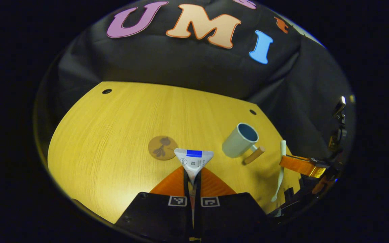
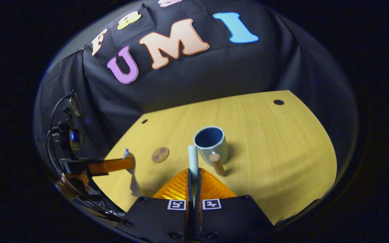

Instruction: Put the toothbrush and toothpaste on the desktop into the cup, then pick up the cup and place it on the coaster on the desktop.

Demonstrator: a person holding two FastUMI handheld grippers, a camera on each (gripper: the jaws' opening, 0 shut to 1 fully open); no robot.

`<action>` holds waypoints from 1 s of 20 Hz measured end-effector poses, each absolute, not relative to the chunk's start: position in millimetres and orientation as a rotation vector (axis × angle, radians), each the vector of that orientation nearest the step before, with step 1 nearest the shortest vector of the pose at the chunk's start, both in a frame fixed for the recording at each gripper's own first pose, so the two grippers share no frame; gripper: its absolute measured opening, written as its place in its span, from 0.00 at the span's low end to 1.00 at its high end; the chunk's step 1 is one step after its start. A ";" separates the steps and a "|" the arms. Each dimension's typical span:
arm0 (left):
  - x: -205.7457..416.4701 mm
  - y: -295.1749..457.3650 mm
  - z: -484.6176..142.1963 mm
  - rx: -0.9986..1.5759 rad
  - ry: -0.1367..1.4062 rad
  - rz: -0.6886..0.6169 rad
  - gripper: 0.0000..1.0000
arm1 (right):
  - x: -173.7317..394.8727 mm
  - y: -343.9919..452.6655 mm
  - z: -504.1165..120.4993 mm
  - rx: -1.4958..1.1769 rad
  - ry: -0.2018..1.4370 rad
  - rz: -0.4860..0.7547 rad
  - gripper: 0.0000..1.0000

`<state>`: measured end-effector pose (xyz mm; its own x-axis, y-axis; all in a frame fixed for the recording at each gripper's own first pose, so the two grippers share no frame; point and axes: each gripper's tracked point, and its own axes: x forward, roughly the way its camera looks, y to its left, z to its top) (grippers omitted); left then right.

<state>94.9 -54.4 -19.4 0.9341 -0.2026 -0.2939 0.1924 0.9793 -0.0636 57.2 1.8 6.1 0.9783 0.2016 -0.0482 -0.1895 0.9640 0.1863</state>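
At lower centre of the left gripper view, the left claw (image 1: pixel 192 182) pinches a white toothpaste tube (image 1: pixel 194 161). The right claw (image 2: pixel 193 177) clamps a pale toothbrush handle (image 2: pixel 192 158) just beside the grey-blue, wooden-handled cup (image 2: pixel 211 141) on the yellow worktop (image 2: pixel 275 148); the round brown coaster (image 2: pixel 160 154) lies centre-left.

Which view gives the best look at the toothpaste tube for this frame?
The left gripper view: the toothpaste tube sits close and centred, its flat crimped end up, clamped in the left gripper. The right gripper view shows the same toothpaste tube only small and far off at the left, side-on.
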 end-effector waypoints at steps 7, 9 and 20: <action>111.4 -89.9 37.9 -0.030 0.170 -0.283 0.02 | 73.4 -2.6 114.5 0.231 -0.221 0.242 0.03; 116.0 -95.2 49.0 -0.044 0.136 -0.290 0.02 | 82.0 -8.3 141.2 0.252 -0.289 0.240 0.03; 144.2 -119.4 85.2 0.004 0.006 -0.311 0.00 | 183.5 -39.3 143.3 0.142 -0.406 0.116 0.03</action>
